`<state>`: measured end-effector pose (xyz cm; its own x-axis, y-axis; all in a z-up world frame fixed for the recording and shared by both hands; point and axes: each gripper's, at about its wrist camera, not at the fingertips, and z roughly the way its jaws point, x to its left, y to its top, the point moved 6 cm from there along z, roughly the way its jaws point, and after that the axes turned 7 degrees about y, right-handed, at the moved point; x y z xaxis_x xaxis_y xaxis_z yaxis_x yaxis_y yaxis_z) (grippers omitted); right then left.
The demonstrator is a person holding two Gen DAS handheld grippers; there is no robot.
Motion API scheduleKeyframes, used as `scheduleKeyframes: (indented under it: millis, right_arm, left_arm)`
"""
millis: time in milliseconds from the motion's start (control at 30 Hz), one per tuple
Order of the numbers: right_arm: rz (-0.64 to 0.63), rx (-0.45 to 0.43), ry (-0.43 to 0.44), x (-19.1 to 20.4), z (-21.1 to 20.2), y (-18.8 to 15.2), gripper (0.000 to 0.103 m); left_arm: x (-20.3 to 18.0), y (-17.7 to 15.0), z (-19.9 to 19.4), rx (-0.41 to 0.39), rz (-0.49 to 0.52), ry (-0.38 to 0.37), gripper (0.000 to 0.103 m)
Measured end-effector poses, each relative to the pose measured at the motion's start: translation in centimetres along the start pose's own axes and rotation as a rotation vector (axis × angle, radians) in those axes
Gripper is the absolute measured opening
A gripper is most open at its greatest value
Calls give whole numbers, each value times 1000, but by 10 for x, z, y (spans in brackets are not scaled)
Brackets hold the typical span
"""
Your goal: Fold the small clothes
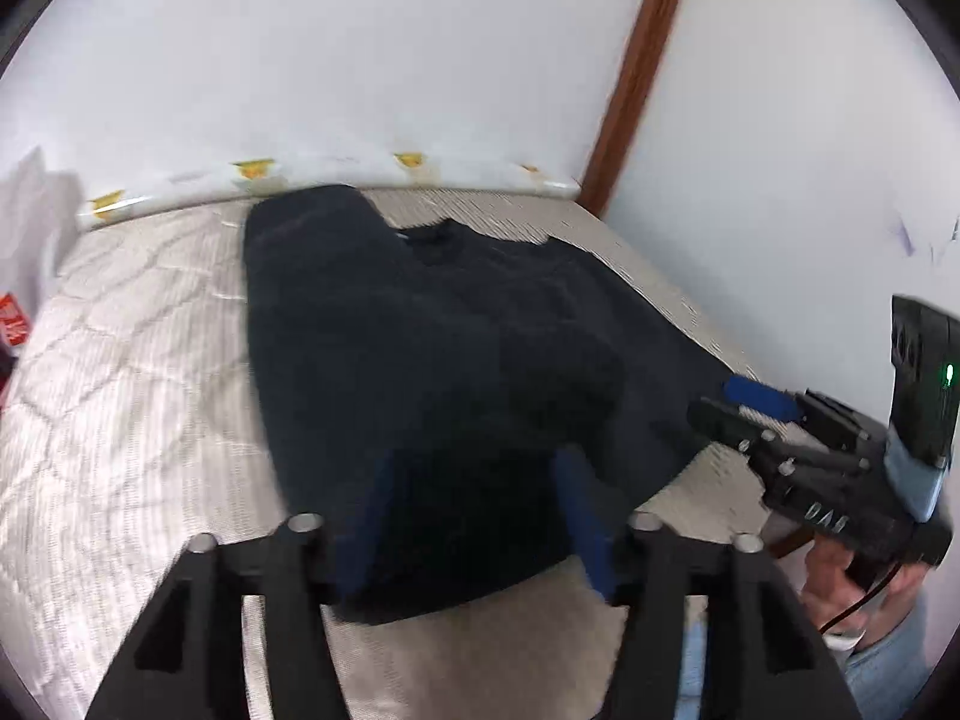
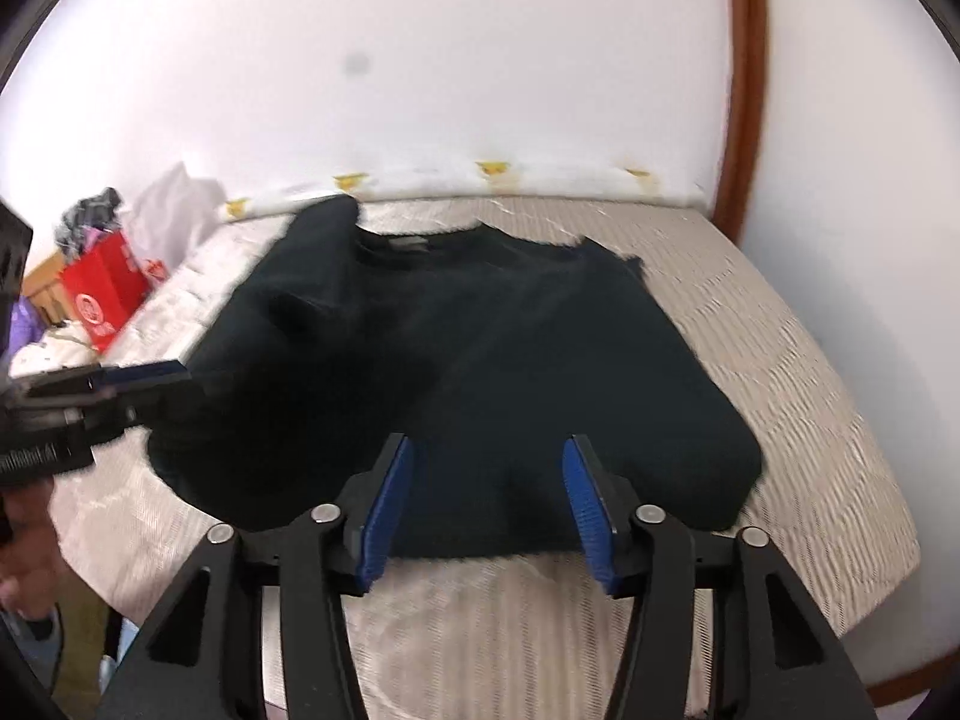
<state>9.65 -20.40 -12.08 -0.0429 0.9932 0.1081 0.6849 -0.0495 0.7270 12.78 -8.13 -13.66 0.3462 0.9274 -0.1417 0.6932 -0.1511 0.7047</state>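
On the mattress, a dark sweater is lying while both grippers, left and right, are hovering with jaws apart, gripping nothing.

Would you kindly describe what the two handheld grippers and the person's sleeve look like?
Both the left gripper and the right gripper have black angular frames with silver pivot bolts and ribbed blue pads. The right one carries a green light, a thin cable and pale lettering. The sleeve is light blue.
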Motion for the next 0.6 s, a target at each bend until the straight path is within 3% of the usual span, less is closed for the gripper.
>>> scheduleKeyframes:
  millis: [200,333,600]
  right_arm:
    - [14,-4,137,44,11,12,64]
    - [49,30,192,60,29,12,64]
    - [147,95,231,71,86,21,64]
  left_arm:
    - [48,-28,-6,39,-61,26,59]
    - [70,-50,5,89,-125,-13,60]
    - [70,-71,24,136,-126,-70,60]
